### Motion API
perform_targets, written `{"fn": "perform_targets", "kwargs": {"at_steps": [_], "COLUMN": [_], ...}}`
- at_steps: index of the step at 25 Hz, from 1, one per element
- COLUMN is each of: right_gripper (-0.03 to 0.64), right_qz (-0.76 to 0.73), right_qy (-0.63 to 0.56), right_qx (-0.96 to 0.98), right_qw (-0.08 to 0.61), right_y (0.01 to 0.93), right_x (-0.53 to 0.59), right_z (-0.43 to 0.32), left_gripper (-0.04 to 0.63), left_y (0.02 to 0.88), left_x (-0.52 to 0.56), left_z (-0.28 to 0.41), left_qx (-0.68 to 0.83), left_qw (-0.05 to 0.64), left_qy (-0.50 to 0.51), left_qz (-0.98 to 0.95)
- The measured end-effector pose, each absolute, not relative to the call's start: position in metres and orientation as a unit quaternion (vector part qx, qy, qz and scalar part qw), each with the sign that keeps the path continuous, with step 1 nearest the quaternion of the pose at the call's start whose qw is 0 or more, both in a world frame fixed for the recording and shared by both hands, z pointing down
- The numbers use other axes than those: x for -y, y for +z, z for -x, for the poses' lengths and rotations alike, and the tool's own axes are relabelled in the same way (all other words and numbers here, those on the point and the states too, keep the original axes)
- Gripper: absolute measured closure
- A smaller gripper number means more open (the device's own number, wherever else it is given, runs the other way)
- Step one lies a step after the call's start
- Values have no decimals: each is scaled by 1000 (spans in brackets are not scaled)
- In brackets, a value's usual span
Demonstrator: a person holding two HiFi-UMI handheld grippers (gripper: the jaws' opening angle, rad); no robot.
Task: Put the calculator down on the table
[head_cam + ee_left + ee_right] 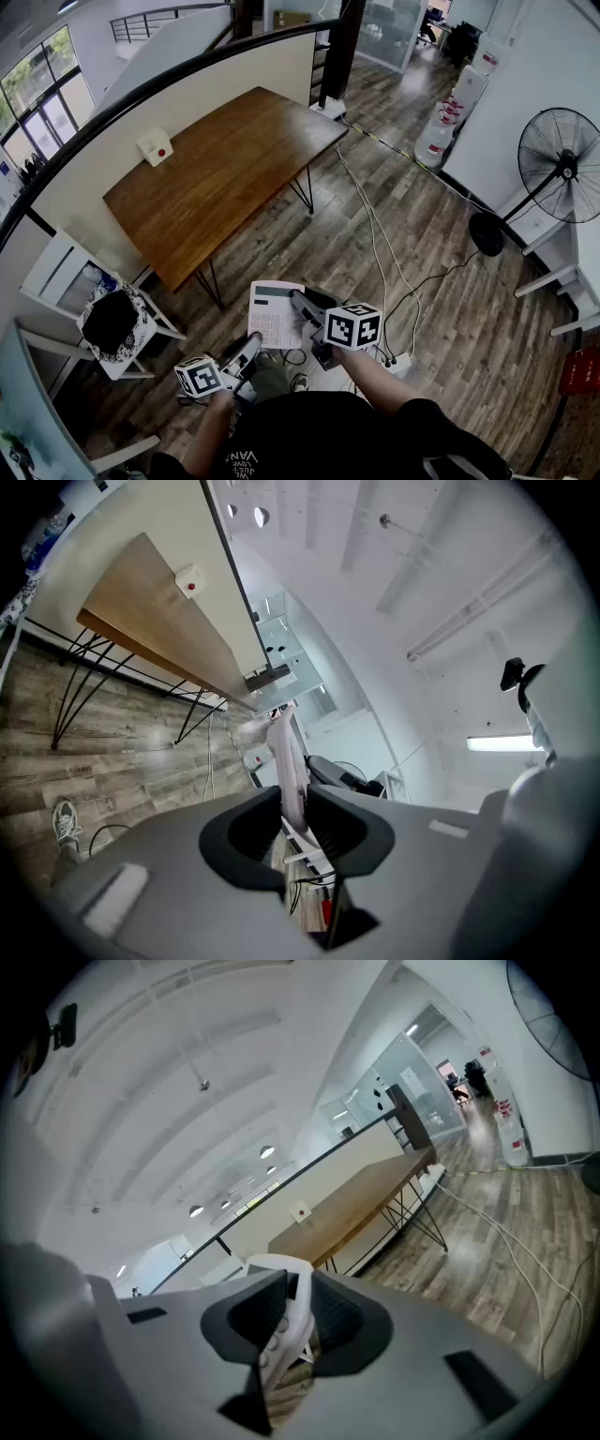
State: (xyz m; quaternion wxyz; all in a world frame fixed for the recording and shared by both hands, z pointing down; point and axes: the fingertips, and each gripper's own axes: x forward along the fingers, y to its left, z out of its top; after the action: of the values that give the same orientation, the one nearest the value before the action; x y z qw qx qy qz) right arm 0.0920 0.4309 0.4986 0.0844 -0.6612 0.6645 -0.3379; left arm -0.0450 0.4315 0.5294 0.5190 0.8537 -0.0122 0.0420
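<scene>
- The calculator point(275, 314) hangs in the air over the wooden floor point(441, 281), close to the person's body and well short of the table point(225, 169), so a slip now would likely drop it on the boards
- Each pair of tongs grips only a thin edge; if the two pull apart or twist against each other, it could pop free or tilt
- The left tongs point(248, 349) are nearly closed, pinching the calculator's near corner
- The right tongs point(302, 307) are likewise narrowed, clamped on its right edge, with keys showing between the jaws
</scene>
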Motion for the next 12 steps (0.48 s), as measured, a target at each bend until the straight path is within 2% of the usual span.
{"fn": "perform_targets", "kwargs": {"at_steps": [12], "right_gripper": [541], "right_qz": [669], "right_qy": [-332], "right_qx": [-660], "right_qw": [83], "right_y": [504], "right_x": [-417], "right_z": [-107], "left_gripper": [512], "left_y": [536], "left_x": [-417], "left_z": [29], "left_qx": [12], "left_qw": [517], "left_qy": [58], "left_qz": [-854]}}
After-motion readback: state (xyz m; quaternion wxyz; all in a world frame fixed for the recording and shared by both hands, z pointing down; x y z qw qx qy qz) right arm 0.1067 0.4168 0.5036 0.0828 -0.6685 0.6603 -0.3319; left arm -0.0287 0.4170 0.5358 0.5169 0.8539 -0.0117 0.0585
